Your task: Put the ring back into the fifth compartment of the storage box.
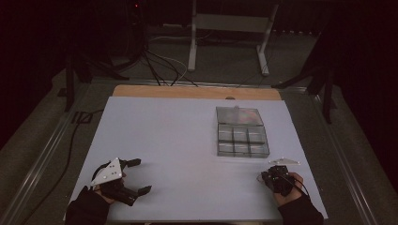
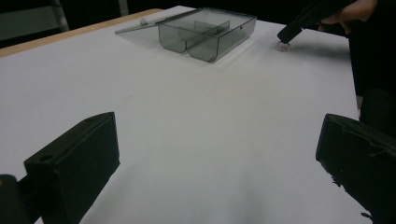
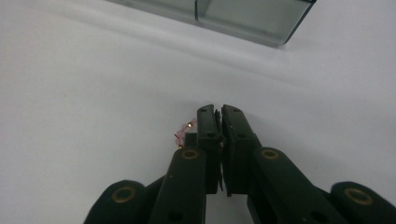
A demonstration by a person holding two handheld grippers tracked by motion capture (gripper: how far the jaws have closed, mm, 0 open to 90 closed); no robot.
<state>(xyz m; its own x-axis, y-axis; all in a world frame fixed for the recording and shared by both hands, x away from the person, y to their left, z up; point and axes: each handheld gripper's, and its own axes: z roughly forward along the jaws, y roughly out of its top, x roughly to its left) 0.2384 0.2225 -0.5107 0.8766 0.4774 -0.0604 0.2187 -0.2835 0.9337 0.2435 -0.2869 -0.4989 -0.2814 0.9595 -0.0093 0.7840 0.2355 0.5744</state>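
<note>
A clear compartment box (image 1: 241, 141) stands right of centre on the white table (image 1: 173, 131), its lid (image 1: 238, 116) folded back flat behind it; the box (image 2: 210, 30) looks empty. My left gripper (image 1: 141, 176) rests open at the near left with nothing between its jaws (image 2: 218, 121). My right gripper (image 1: 259, 178) is at the near right with its jaws shut together (image 3: 218, 109), tips down at the table. A tiny pink beaded piece with gold bits (image 3: 183, 130) peeks out by the right gripper's left jaw, partly hidden. It lies on the table under the right gripper's tip (image 2: 283, 45).
The table's wooden far edge (image 1: 197, 91) runs behind the white sheet. Beyond it are floor cables (image 1: 164, 70) and a white metal frame (image 1: 227, 42). A wide bare stretch of table lies between the two grippers.
</note>
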